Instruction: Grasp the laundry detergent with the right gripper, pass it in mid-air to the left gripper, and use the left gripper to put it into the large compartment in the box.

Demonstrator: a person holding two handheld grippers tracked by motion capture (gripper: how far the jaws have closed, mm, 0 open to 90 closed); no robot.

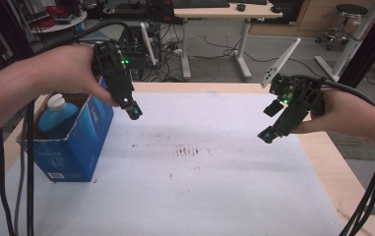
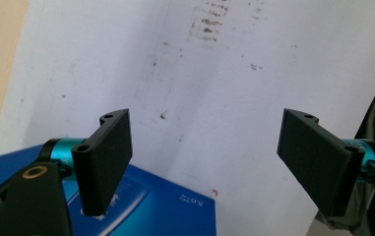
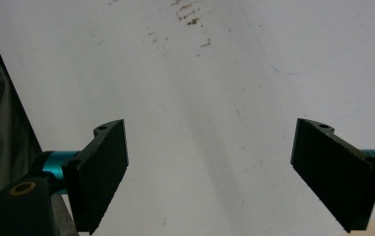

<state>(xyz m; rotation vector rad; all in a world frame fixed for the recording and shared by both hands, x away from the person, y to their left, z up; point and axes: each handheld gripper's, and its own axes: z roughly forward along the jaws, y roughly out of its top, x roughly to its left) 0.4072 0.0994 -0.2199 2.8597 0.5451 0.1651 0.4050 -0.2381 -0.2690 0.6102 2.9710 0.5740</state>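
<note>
A blue cardboard box (image 1: 77, 147) stands open at the table's left, and a blue bottle with a white cap (image 1: 57, 115) sits upright inside it. My left gripper (image 1: 134, 112) hovers just right of the box's top, pointing down and to the right. In the left gripper view its jaws stand wide apart with nothing between them (image 2: 204, 152), above the box's blue corner (image 2: 165, 206). My right gripper (image 1: 268, 123) hangs over the right side of the white sheet, tilted down-left. Its jaws are also wide open and empty (image 3: 209, 167).
A white sheet (image 1: 200, 187) with brown smudges (image 1: 190, 150) covers the wooden table (image 1: 342, 172). Black cables (image 1: 27, 187) trail down at the left and right edges. Desks, a stool and cable clutter stand on the floor beyond the far edge.
</note>
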